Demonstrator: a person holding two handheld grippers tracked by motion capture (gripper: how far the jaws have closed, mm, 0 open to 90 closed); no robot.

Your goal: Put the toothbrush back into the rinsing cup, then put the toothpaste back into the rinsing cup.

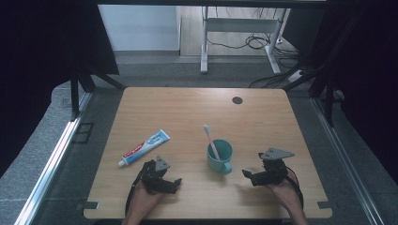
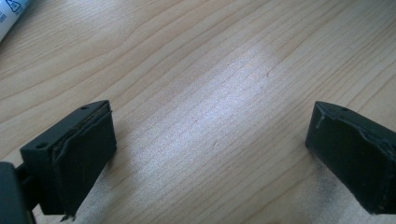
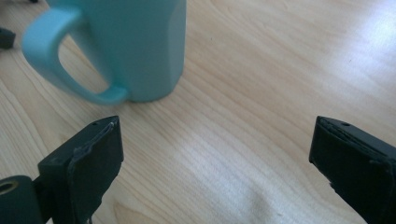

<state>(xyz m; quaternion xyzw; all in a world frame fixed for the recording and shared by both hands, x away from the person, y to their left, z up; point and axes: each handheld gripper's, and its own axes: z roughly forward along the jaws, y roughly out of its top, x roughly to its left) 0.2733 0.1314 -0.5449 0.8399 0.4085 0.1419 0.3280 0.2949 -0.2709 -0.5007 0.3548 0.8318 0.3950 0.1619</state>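
Note:
A teal mug (image 1: 219,156) stands upright near the middle of the wooden table (image 1: 197,110), its handle (image 1: 227,168) turned toward the front. A white toothbrush (image 1: 210,141) leans inside it, head up. To its left lies a toothpaste tube (image 1: 144,148), cap toward the front left. My left gripper (image 1: 174,184) rests low near the front edge, just below the tube, open over bare wood (image 2: 210,140); the tube's end (image 2: 10,16) shows at the top left of its view. My right gripper (image 1: 247,176) is open close to the right of the mug (image 3: 135,46), jaws wide apart.
A small dark round disc (image 1: 237,100) sits at the table's far right. Beyond the table are a white desk frame (image 1: 239,28) and cables (image 1: 263,44) on the floor. Dark curtains flank both sides.

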